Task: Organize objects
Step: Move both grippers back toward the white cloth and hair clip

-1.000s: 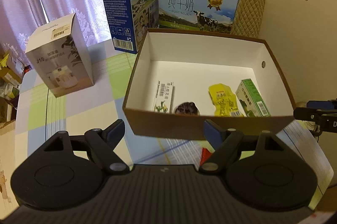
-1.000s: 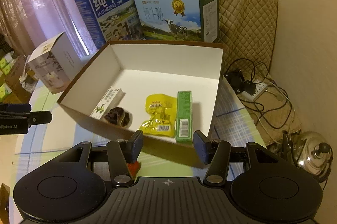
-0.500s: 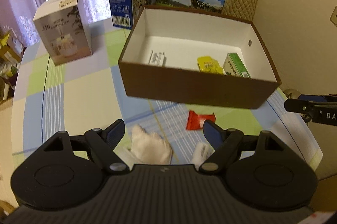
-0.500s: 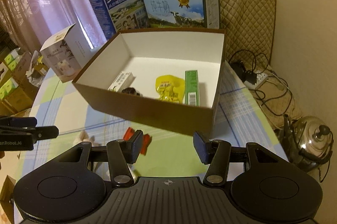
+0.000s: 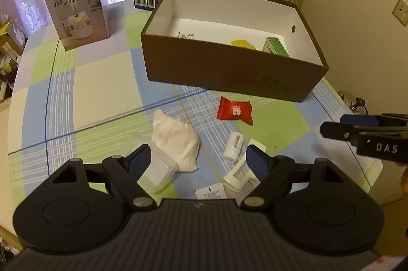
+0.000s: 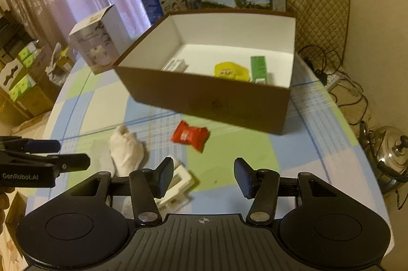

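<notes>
Near the table's front edge, the small white bottle (image 5: 233, 147) lies just ahead of the left gripper (image 5: 199, 160), long axis pointing roughly away, toward the brown box (image 5: 229, 72). Left jaws apart, empty; right gripper (image 6: 204, 175) likewise, farther off.

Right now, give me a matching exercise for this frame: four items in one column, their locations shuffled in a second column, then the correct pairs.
Items:
1. red packet
2. green carton
3. white cloth
4. humidifier box

Places:
A. inside the brown box, by its right wall
B. standing on the table, left of the brown box
C. flat on the tablecloth just in front of the brown box
D. crumpled on the tablecloth, close before the left hand-held gripper

Pairs: 1-C, 2-A, 3-D, 4-B
</notes>
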`<state>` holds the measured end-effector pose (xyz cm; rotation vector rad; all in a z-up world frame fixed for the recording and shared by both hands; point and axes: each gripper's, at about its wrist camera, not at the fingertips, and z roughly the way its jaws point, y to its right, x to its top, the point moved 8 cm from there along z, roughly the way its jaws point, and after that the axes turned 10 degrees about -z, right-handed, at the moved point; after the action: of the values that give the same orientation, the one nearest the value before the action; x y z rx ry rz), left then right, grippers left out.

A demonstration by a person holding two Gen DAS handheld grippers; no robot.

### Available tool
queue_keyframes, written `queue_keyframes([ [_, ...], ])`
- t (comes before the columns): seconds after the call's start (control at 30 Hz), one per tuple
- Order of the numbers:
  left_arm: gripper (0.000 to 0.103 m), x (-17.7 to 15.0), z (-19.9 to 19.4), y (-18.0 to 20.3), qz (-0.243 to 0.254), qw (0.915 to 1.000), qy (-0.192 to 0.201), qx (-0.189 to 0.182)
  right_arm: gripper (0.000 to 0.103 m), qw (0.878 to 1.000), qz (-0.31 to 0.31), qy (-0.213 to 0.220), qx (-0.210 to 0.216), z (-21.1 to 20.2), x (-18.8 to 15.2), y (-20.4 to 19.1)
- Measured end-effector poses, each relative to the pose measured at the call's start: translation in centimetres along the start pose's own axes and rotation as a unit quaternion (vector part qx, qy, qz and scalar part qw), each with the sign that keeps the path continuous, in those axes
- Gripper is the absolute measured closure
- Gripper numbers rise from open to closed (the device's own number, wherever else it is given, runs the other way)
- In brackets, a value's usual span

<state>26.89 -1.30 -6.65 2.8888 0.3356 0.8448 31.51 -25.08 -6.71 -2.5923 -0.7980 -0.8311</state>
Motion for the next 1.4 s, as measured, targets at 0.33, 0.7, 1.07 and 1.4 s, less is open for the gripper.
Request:
queue_keyframes([
  [0.33, 0.024, -2.0, 0.4, -0.9, -0.002, 0.9998, -0.021, 0.005, 0.053, 0.999, -0.004, -0.031, 0.012, 1.1, -2.7, -1.9],
  [0.7, 0.024, -5.7, 2.1, -1.6, 0.001, 0.9980, -0.063, 0.009, 0.053, 0.998, 0.003, -0.058, 0.015, 1.7, -5.1, -2.3],
  [1.07, 0.026, -9.5, 4.8, -0.5, 0.028, 0.9940, -0.105, 0.010, 0.053, 0.996, 0.014, -0.088, 0.013, 2.3, -7.9, -1.8],
  [1.4, 0.031, -11.8, 7.4, 1.8, 0.067, 0.9880, -0.139, 0.009, 0.053, 0.994, 0.028, -0.102, 0.008, 2.2, -9.2, -0.7],
])
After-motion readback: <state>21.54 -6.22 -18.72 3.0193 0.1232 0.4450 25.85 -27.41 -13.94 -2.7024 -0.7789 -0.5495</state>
